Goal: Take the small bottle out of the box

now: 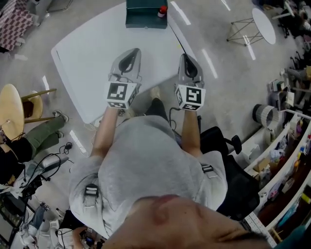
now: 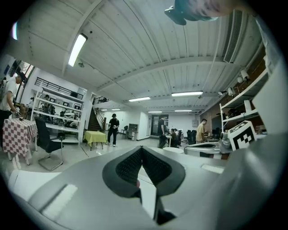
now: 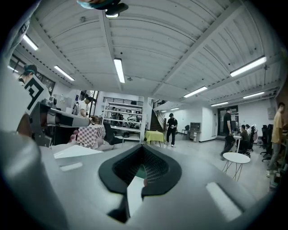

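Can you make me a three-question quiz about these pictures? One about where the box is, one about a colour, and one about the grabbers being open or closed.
1. Where is the box?
A. At the far edge of the white table
B. Under the table
C. On the floor

2. What colour is the small thing at the box's right end?
A. Yellow
B. Blue
C. Red

3. How are the left gripper and the right gripper?
A. Both wide open
B. Both shut and empty
C. Each holding a bottle

Answers:
1 A: the head view shows it across the table from the person.
2 C: it shows bright red against the dark box.
3 B: each gripper view shows the jaws meeting with nothing between them.
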The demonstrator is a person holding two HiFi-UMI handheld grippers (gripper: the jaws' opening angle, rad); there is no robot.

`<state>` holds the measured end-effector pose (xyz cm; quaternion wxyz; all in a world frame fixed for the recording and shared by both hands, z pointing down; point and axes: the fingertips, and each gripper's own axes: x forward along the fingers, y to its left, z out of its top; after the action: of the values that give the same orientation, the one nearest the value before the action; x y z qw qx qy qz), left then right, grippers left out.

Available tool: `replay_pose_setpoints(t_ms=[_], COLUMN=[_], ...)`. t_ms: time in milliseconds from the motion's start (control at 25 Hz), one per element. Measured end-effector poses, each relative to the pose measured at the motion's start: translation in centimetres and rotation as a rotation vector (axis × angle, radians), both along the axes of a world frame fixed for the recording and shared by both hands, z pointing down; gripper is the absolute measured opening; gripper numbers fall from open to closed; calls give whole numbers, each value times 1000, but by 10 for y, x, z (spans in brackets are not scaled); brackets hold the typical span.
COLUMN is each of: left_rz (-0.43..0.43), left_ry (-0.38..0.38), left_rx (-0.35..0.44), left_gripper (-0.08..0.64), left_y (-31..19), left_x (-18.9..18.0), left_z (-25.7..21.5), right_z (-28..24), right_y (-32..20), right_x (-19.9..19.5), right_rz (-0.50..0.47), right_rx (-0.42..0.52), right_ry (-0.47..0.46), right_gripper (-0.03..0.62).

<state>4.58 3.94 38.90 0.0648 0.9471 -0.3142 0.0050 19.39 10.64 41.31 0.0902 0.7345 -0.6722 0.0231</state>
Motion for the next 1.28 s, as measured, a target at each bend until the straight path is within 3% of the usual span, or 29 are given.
replay_pose_setpoints(t_ms=[240,640,1280], left_rz=[-95,-226,-316], left_ry=[-14,-27,-82], left_rx=[-8,-46,-121], left_gripper=[11,11,11], left_y=[-31,-88,-156], left_x=[31,58,88], left_z=[-12,10,63], right_z=[-11,12,70], right_y=[-45,-126,-217], right_x=[38,68,95], right_rz=[-85,-218,-334], right_rx=[-7,-54,-165], right_ry=[-13,-32,-45], right_gripper=[3,3,3])
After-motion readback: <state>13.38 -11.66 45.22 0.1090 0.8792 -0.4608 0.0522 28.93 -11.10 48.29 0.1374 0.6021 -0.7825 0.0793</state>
